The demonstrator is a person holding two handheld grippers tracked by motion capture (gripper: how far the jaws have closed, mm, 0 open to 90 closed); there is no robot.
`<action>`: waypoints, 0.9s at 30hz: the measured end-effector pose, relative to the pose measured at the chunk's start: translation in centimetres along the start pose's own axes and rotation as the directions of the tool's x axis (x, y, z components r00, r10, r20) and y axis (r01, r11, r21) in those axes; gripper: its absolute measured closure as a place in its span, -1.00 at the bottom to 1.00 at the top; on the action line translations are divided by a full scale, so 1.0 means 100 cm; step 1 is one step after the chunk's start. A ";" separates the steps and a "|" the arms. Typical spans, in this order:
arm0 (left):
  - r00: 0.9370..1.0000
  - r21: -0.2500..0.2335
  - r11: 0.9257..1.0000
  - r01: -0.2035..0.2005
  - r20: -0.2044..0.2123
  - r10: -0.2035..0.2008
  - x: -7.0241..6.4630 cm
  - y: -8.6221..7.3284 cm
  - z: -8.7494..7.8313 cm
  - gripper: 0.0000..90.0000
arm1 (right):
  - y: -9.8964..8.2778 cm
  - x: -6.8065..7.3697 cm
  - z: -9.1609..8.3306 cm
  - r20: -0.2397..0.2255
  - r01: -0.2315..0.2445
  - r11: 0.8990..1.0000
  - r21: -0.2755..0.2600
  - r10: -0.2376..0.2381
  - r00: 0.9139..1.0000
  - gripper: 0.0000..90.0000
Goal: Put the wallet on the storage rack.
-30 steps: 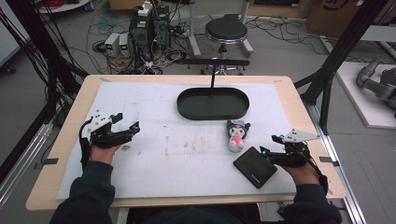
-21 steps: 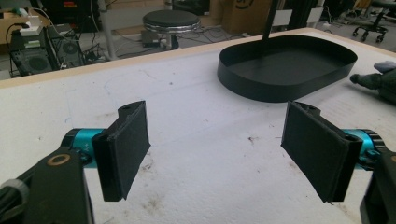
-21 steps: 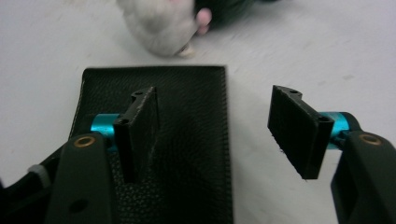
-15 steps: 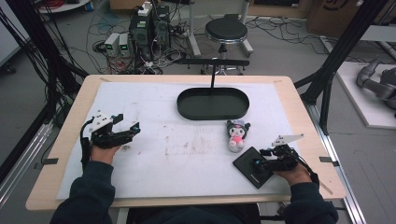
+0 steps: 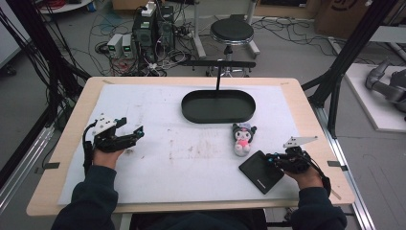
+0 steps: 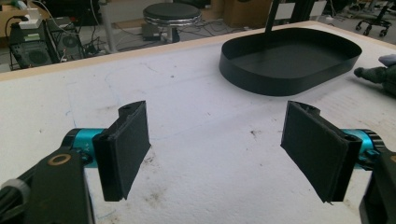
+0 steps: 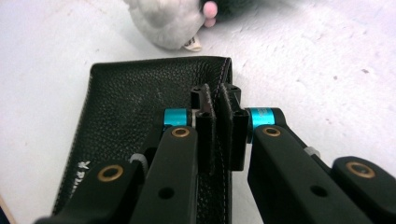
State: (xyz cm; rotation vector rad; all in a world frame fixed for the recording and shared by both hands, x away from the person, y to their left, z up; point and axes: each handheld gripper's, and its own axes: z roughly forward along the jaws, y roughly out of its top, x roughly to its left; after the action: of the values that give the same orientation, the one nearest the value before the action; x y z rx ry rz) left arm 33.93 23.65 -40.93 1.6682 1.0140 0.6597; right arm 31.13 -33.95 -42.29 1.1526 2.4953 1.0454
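Note:
A black leather wallet (image 5: 258, 173) (image 7: 135, 102) lies flat at the near right of the white mat. My right gripper (image 5: 269, 157) (image 7: 216, 91) reaches onto its right edge near the far corner. Its jaws have just been closing and now stand together along that edge, pinching it. A small grey and black plush toy (image 5: 243, 137) (image 7: 168, 23) lies just beyond the wallet. At the left of the mat my left gripper (image 5: 139, 132) (image 6: 217, 140) hovers wide open with nothing between its pads (image 6: 128, 149).
A black oval tray (image 5: 218, 117) (image 6: 280, 81) stands empty at the far middle of the mat, with a thin black post behind it. The plush toy's edge (image 6: 380, 74) lies to the right of the tray. Wooden table edges frame the mat.
The right gripper has moved left onto the wallet's edge and closed from wide open. The left gripper and hand have stayed put.

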 end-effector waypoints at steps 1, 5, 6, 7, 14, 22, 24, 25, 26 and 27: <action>1.000 0.000 1.000 0.000 0.000 0.000 0.000 0.000 0.000 -0.49 | 0.000 0.000 0.000 0.000 0.000 1.000 0.000 0.000 1.000 0.93; 1.000 -0.001 1.000 0.003 -0.002 -0.003 0.000 0.000 0.000 -0.49 | 0.005 -0.002 -0.016 0.046 -0.012 0.999 -0.042 0.014 0.999 0.94; 1.000 0.002 1.000 0.001 -0.002 -0.001 0.000 0.000 0.000 -0.49 | 0.009 -0.002 -0.029 0.096 -0.010 0.998 -0.066 0.017 0.995 0.95; 1.000 0.002 1.000 0.001 -0.003 -0.001 0.000 0.000 0.001 -0.49 | 0.009 -0.002 -0.029 0.096 -0.010 0.998 -0.066 0.017 0.995 0.95; 1.000 0.004 1.000 -0.003 -0.003 0.003 0.000 0.000 0.001 -0.49 | 0.024 -0.004 -0.063 0.296 0.035 0.994 -0.105 -0.003 0.955 0.98; 1.000 0.000 1.000 -0.001 -0.011 0.001 0.000 0.000 0.000 -0.48 | 0.035 -0.012 -0.069 0.401 0.051 0.995 -0.090 -0.010 0.916 0.99; 1.000 0.002 1.000 -0.002 -0.010 0.002 0.000 0.000 0.000 -0.48 | 0.038 -0.012 -0.063 0.378 0.046 0.995 -0.090 -0.008 0.926 0.99; 1.000 0.003 1.000 -0.004 -0.008 0.004 0.000 0.000 0.000 -0.48 | 0.039 -0.011 -0.060 0.371 0.049 0.995 -0.088 -0.013 0.928 0.99; 1.000 0.003 1.000 -0.004 -0.010 0.004 0.000 0.000 0.000 -0.48 | 0.042 -0.010 -0.053 0.340 0.043 0.995 -0.089 -0.010 0.940 0.99; 1.000 0.001 1.000 0.000 -0.009 0.000 0.000 0.000 0.000 -0.48 | 0.042 -0.009 -0.050 0.334 0.042 0.995 -0.091 -0.009 0.942 0.99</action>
State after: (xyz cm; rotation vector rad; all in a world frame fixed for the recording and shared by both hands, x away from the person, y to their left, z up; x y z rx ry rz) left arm 33.93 23.63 -40.94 1.6673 1.0204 0.6679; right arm 31.98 -35.34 -35.86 1.1561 2.1670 0.8689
